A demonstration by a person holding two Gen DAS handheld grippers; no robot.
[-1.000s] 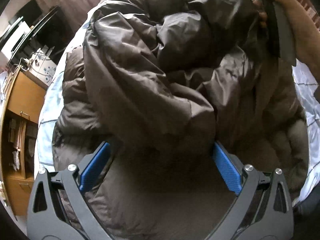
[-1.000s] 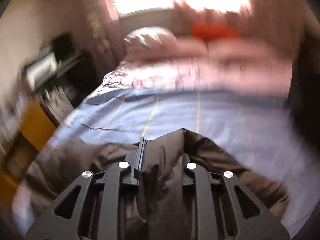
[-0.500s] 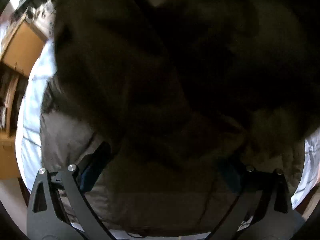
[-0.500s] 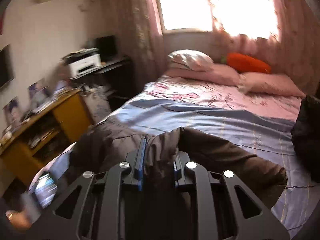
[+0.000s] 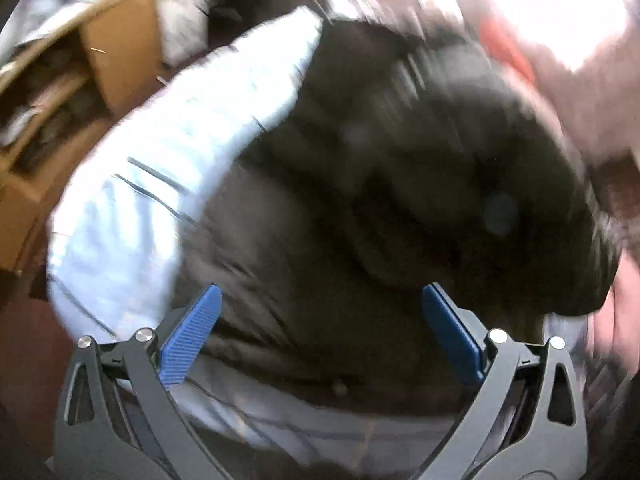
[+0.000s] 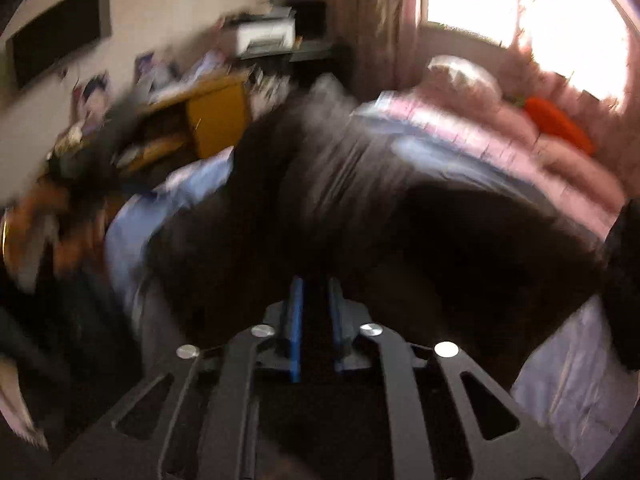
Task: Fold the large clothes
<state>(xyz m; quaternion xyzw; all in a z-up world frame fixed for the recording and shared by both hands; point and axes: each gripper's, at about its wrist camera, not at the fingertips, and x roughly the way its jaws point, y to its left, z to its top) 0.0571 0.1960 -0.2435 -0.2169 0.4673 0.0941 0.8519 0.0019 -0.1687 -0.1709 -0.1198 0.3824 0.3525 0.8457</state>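
Observation:
A dark brown padded coat point(image 5: 400, 180) lies spread over the bed's pale blue sheet point(image 5: 160, 180), blurred by motion. My left gripper point(image 5: 322, 320) hovers over its near edge, blue pads wide apart with nothing gripped. In the right wrist view the coat point(image 6: 400, 240) stretches from the bed's left side up to my right gripper point(image 6: 315, 304). Its jaws are closing, and only a narrow dark strip is left between the blue pads point(image 6: 296, 320). That strip looks like a thin edge of the coat, though blur hides the detail.
A wooden desk point(image 6: 216, 120) with clutter and a printer point(image 6: 264, 36) stands left of the bed. Pink pillows point(image 6: 560, 168) and an orange cushion point(image 6: 560, 120) lie at the head under a bright window. Another dark item point(image 6: 624, 280) sits at the bed's right edge.
Both views swung fast. The thick fold bulging between the right pads has gone and they stand much closer. The coat now lies stretched across the bed; the left view shows more sheet.

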